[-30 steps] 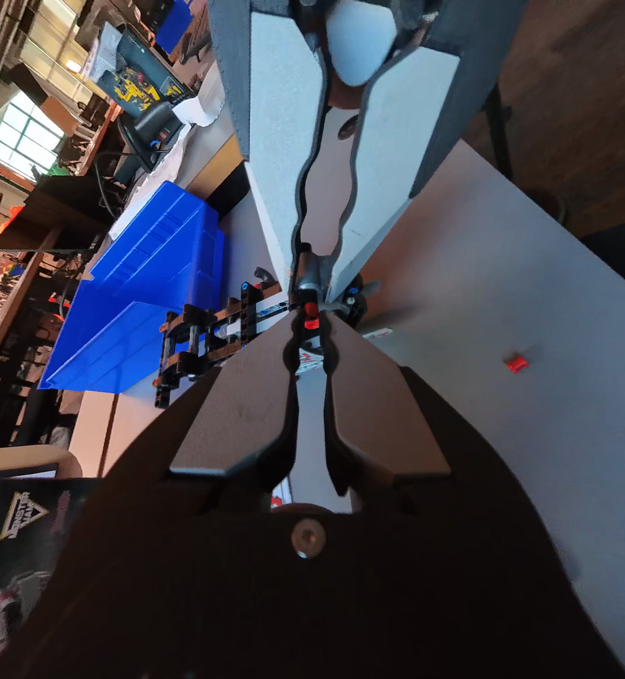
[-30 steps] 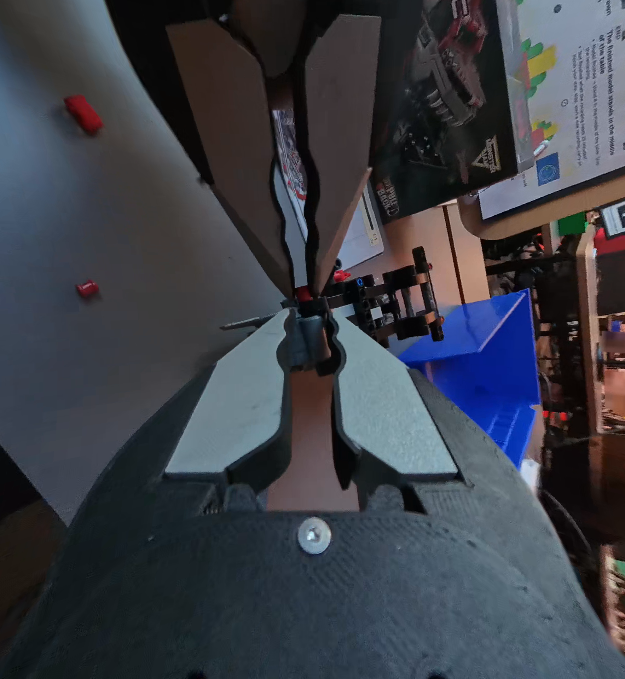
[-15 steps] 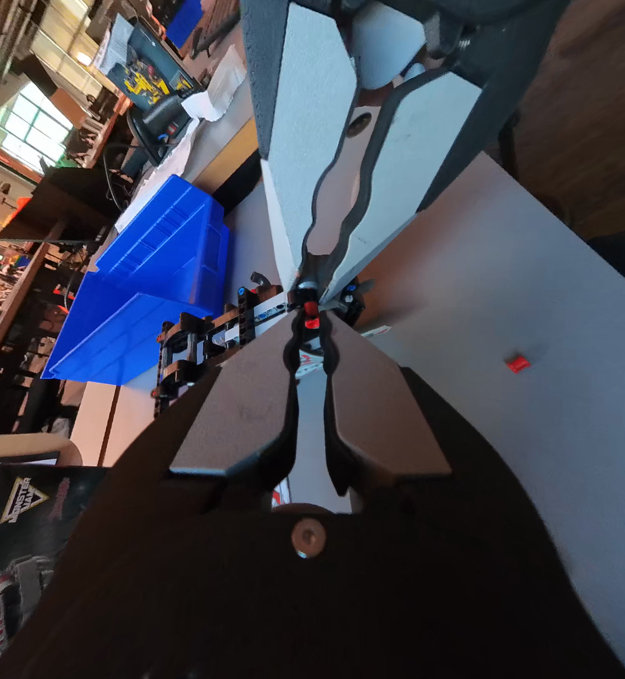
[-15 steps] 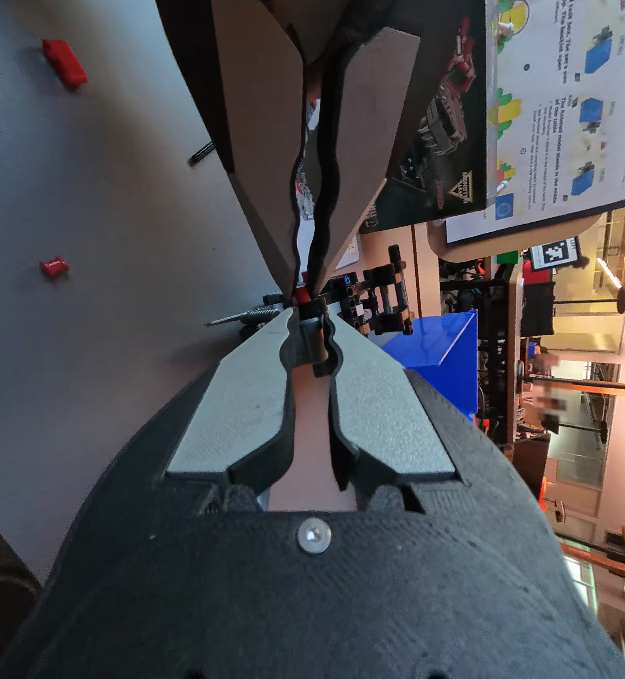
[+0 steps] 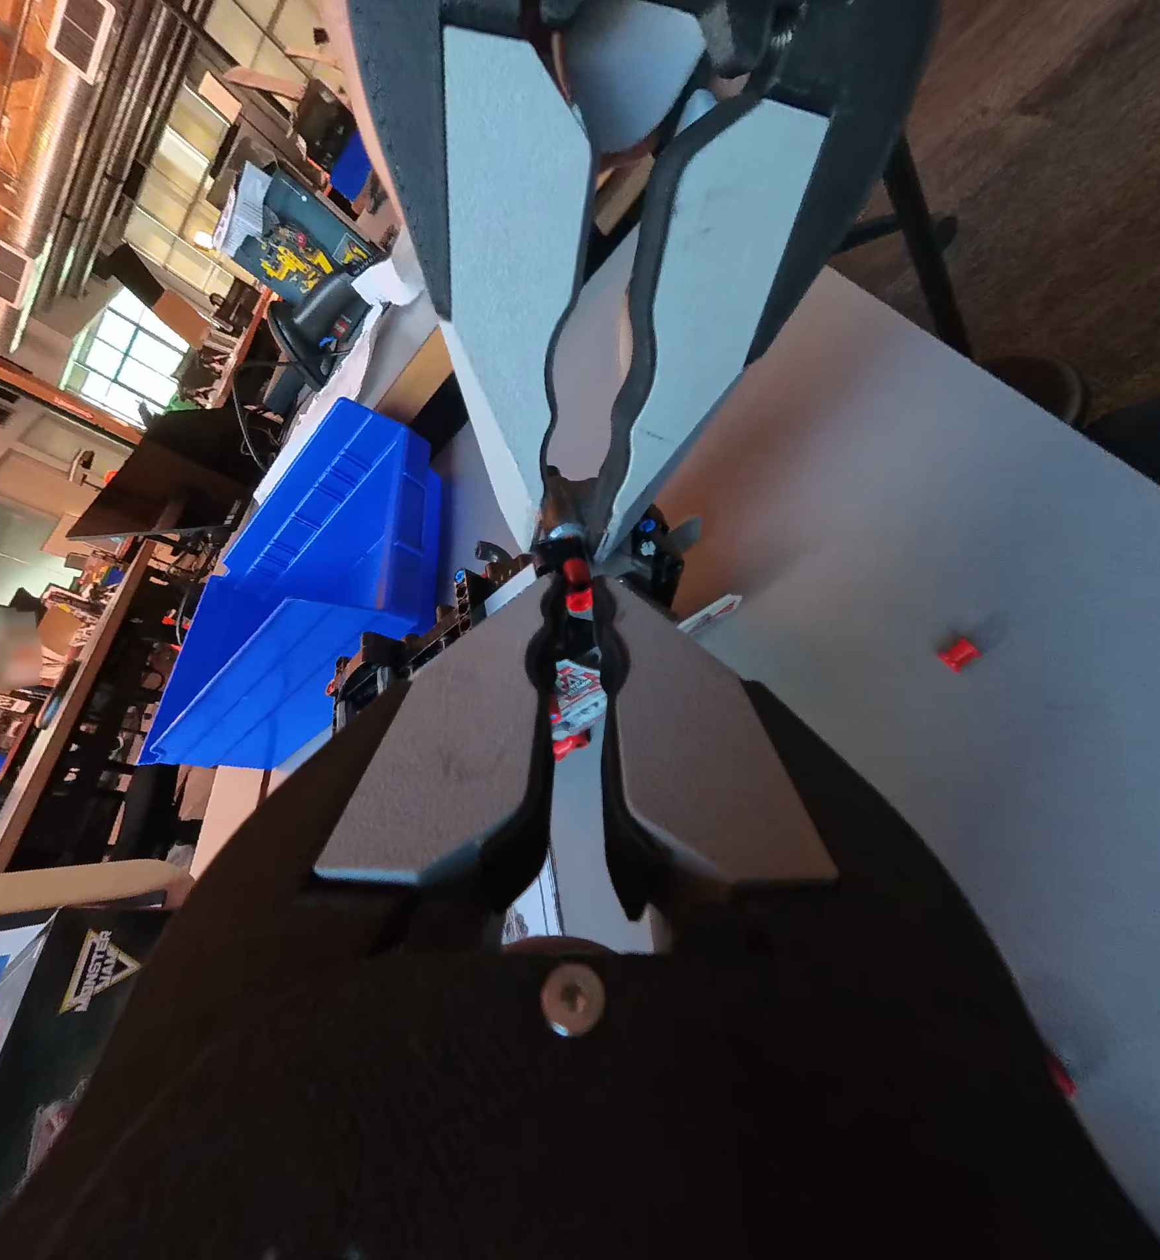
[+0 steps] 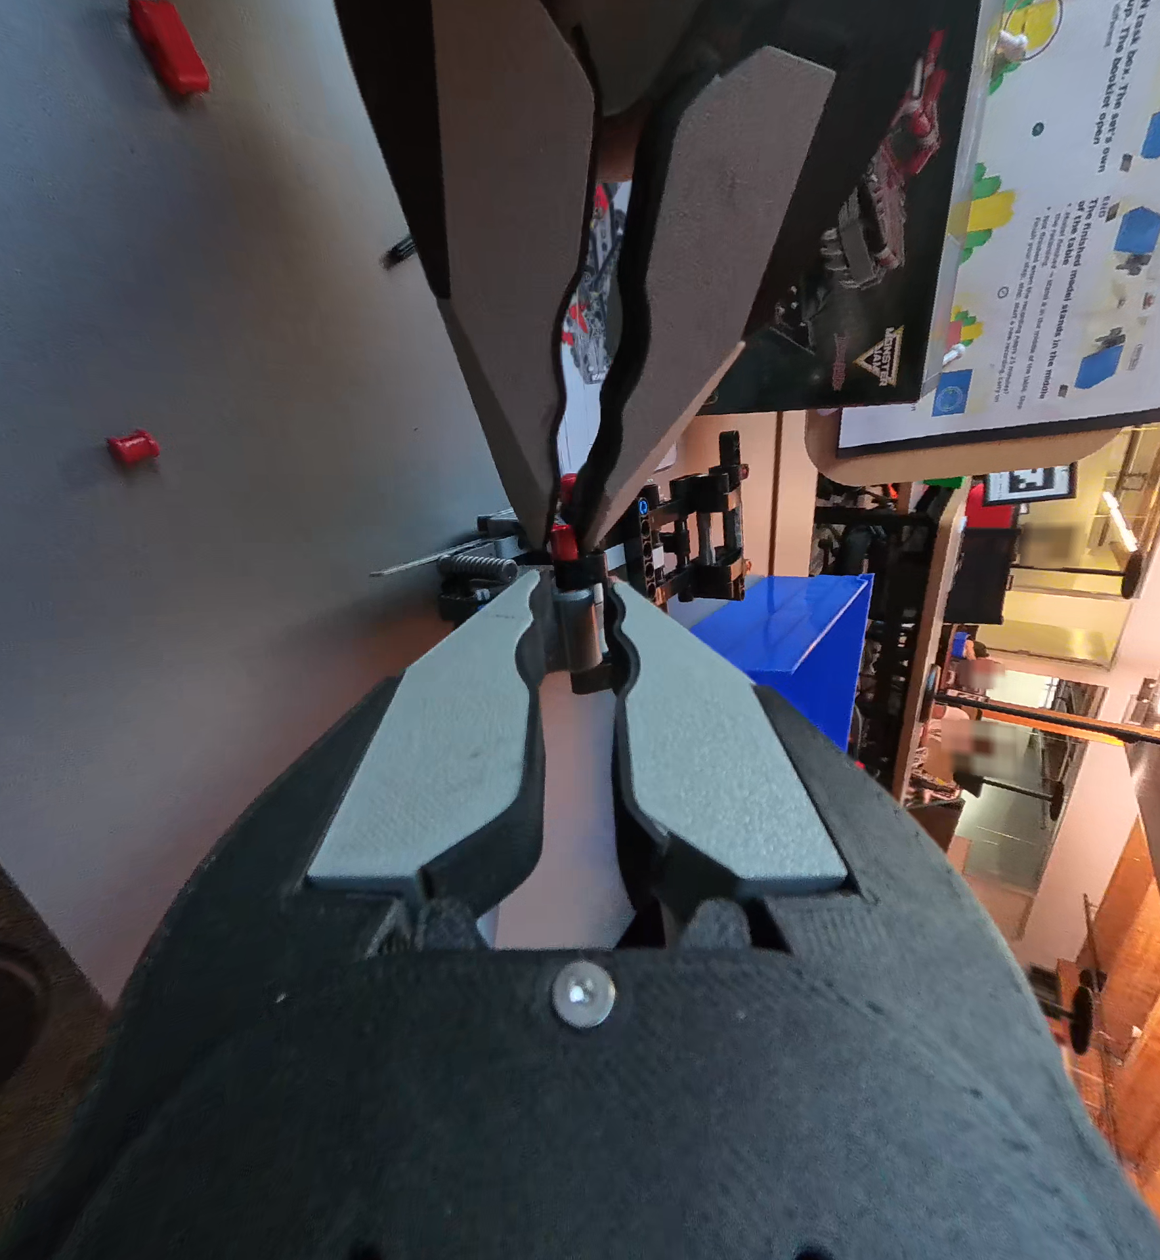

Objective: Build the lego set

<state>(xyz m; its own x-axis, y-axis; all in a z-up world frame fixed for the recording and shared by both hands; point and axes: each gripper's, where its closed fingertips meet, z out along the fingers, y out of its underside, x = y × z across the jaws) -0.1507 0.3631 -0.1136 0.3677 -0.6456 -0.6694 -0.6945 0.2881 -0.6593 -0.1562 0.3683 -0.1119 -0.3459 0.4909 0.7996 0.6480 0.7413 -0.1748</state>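
Note:
My left gripper point(image 5: 573, 592) is shut on a small red pin point(image 5: 575, 579). My right gripper point(image 6: 573, 588) is shut on a grey and black cylinder part point(image 6: 580, 631). The two grippers meet tip to tip, and the red pin point(image 6: 562, 540) touches the end of the cylinder part. A black lego frame point(image 6: 693, 545) juts out sideways from where they meet; it also shows in the left wrist view point(image 5: 420, 648). I cannot tell if the frame rests on the table. The right gripper's grey fingers point(image 5: 515, 273) come down from the top of the left wrist view.
A blue bin point(image 5: 318, 600) stands behind the frame. Loose red pieces point(image 6: 132, 446) point(image 6: 171, 44) lie on the grey table point(image 5: 972, 511). A spring part point(image 6: 478, 566), an open booklet point(image 5: 577, 688), the dark set box point(image 6: 856, 238) and a printed sheet point(image 6: 1075, 204) are close by.
Both grippers stay shut and tip to tip. Both views have tilted and shifted, bringing more of the room behind into view. The red pin stays against the cylinder part.

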